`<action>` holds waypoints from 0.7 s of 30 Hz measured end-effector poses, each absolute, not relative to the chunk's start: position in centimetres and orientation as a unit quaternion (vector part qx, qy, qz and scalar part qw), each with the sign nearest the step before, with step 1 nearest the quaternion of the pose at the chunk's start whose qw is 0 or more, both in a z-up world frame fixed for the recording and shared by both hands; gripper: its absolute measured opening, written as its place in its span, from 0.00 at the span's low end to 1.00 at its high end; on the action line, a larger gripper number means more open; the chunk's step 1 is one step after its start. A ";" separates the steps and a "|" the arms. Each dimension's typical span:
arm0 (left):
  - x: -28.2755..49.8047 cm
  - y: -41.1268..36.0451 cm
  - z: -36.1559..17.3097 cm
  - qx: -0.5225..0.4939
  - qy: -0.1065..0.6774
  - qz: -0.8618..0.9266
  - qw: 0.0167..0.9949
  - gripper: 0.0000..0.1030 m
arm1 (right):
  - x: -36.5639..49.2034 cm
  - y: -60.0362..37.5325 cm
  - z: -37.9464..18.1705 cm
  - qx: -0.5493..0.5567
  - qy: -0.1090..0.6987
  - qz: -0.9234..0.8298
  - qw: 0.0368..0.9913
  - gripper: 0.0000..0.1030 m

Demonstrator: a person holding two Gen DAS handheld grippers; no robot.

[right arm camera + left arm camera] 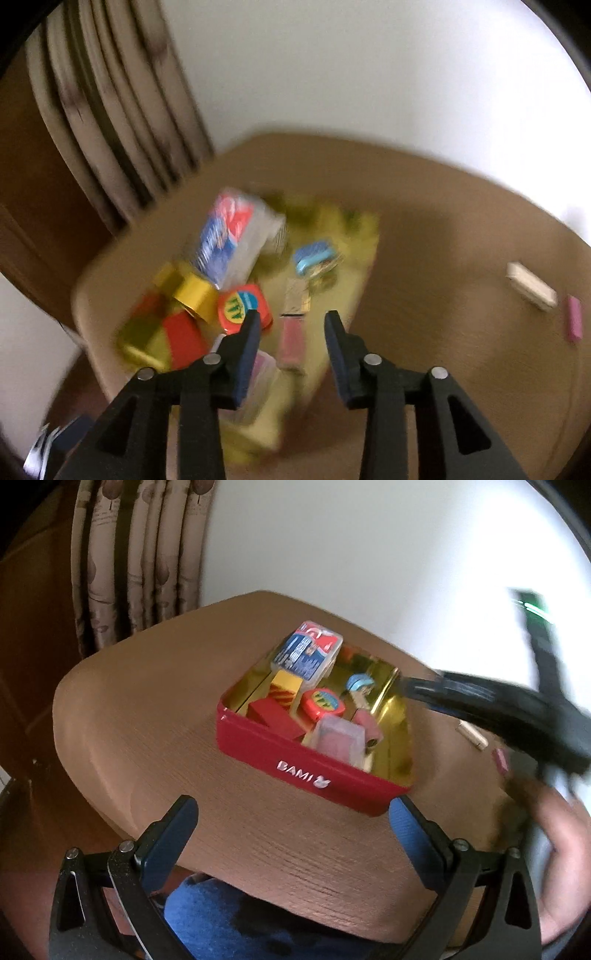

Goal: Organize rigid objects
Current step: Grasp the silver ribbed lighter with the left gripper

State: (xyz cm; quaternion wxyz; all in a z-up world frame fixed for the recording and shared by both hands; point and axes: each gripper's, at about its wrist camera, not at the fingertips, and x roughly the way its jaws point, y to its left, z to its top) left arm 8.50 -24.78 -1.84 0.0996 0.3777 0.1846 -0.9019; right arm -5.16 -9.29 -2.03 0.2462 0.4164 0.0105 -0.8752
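A red tin (295, 762) with a gold inside stands on the brown table (147, 709). In it lie a clear labelled box (306, 653), a yellow block (286, 685), a red block (273, 718), a small red and yellow tin (323, 703), a blue piece (358, 683) and a pink piece (365, 722). My left gripper (293, 812) is open in front of the tin, with nothing between its fingers. My right gripper (292, 317) hovers open over the tin (364, 236); the pink piece (291, 339) lies below the gap, untouched. In the left wrist view the right gripper (410, 685) is a dark blur.
To the right of the tin a cream block (532, 286) and a small pink bar (574, 321) lie loose on the table. A hand (554, 849) shows at the right edge. A curtain (140, 554) and a white wall stand behind the table.
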 end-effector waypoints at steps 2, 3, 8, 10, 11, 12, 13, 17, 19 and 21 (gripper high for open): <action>8.6 -23.9 -1.2 0.368 0.166 -0.910 0.090 0.99 | -3.0 -5.0 -1.2 0.400 -0.002 -0.888 0.227 0.59; 8.7 -23.4 -0.9 0.363 0.154 -0.915 0.084 0.99 | -1.4 -1.9 -1.3 0.396 0.007 -0.895 0.206 0.60; 8.4 -18.9 0.0 0.342 0.096 -0.934 0.022 0.99 | 4.8 10.4 -4.5 0.404 0.026 -0.910 0.092 0.60; 7.4 -16.5 0.1 0.342 0.067 -0.937 0.001 0.99 | 6.5 15.7 -5.7 0.413 -0.005 -0.909 0.049 0.60; 6.5 -15.0 0.2 0.345 0.048 -0.937 -0.009 0.99 | 7.1 18.1 -6.2 0.418 -0.023 -0.908 0.030 0.60; 5.4 -13.5 0.4 0.346 0.035 -0.937 -0.021 0.99 | 7.6 20.3 -6.4 0.421 -0.039 -0.906 0.016 0.60; 4.5 -12.3 0.6 0.343 0.028 -0.939 -0.029 0.99 | 7.9 22.1 -6.6 0.420 -0.060 -0.905 0.006 0.60; -1.2 -6.5 1.0 0.353 -0.001 -0.932 -0.083 0.99 | 8.1 25.0 -5.9 0.401 -0.137 -0.906 0.011 0.60; -4.4 -3.9 0.7 0.367 -0.015 -0.926 -0.086 0.99 | 7.6 24.6 -4.8 0.389 -0.139 -0.910 0.028 0.60; -7.3 -1.6 0.3 0.372 -0.020 -0.923 -0.097 0.99 | 7.6 24.3 -3.7 0.381 -0.127 -0.915 0.041 0.60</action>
